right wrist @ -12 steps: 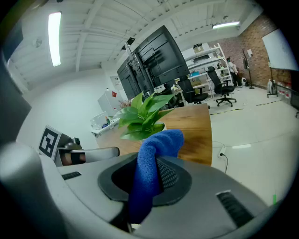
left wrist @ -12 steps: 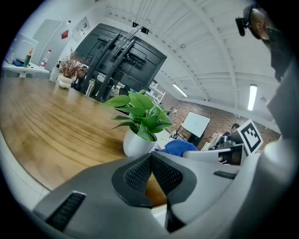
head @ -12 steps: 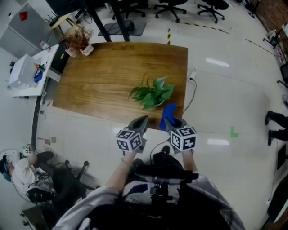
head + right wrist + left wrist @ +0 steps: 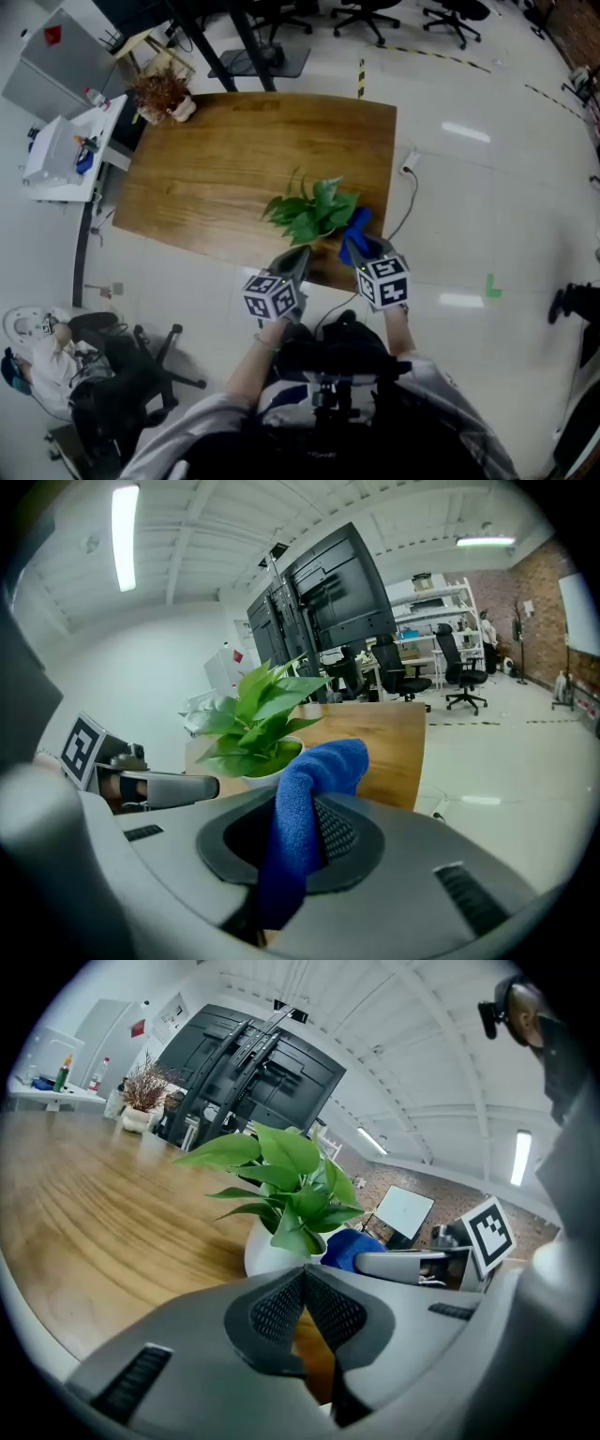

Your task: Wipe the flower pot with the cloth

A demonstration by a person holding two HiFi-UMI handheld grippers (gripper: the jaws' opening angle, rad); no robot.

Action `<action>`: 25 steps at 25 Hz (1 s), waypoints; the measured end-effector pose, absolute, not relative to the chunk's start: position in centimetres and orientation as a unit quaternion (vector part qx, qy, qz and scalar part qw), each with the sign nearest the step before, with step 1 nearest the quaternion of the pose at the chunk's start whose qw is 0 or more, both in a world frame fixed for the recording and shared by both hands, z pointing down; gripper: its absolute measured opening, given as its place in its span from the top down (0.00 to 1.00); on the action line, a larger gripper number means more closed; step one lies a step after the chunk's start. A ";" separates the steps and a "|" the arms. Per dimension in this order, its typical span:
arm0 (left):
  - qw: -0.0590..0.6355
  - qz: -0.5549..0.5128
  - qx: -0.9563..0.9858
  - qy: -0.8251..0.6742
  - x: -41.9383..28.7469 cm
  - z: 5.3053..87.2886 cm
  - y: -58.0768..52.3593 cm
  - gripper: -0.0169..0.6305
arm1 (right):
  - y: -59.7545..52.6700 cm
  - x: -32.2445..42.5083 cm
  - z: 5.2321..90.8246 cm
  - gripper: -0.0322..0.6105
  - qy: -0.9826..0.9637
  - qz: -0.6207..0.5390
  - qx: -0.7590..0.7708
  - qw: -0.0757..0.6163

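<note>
Wooden table (image 4: 216, 169); cloth (image 4: 323, 759) in right tongs (image 4: 298, 834)

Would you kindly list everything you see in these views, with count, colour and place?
table: one, brown wood, centre of the head view
flower pot: one, white, by the table's near edge
plant: one, green, in the flower pot
cloth: one, blue, in the right gripper beside the pot
dried plant: one, brown, table's far left corner
side desk: one, white, left of the table
office chairs: several, black, beyond the table
cable: one, dark, floor right of the table
seated person: one, lower left
left gripper: grey, jaws together on nothing, facing the pot
right gripper: grey, jaws shut on the cloth
</note>
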State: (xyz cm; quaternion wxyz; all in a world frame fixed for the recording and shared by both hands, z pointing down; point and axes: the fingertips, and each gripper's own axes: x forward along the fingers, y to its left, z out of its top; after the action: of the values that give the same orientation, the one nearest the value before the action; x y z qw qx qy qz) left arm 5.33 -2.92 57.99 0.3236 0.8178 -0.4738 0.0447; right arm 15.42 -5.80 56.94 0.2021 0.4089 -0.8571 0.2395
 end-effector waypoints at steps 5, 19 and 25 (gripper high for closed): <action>0.338 0.043 0.821 -0.458 6.2 58.4 -3.2 0.96 | -7.5 13.6 56.7 0.84 -0.873 0.197 0.387 0.222; 0.351 0.035 0.838 -0.417 1.7 58.5 -7.8 0.96 | -4.9 7.9 61.2 0.84 -0.851 0.252 0.372 0.270; 0.355 0.029 0.837 -0.416 -1.7 58.7 -10.6 0.97 | -4.4 3.3 62.3 0.84 -0.853 0.258 0.352 0.286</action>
State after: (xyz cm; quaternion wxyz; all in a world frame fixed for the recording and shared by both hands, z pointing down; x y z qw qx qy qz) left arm -1.74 -10.62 58.70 0.3552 0.8369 -0.4155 0.0290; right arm 3.35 -4.44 62.34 0.2856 0.3523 -0.8529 0.2584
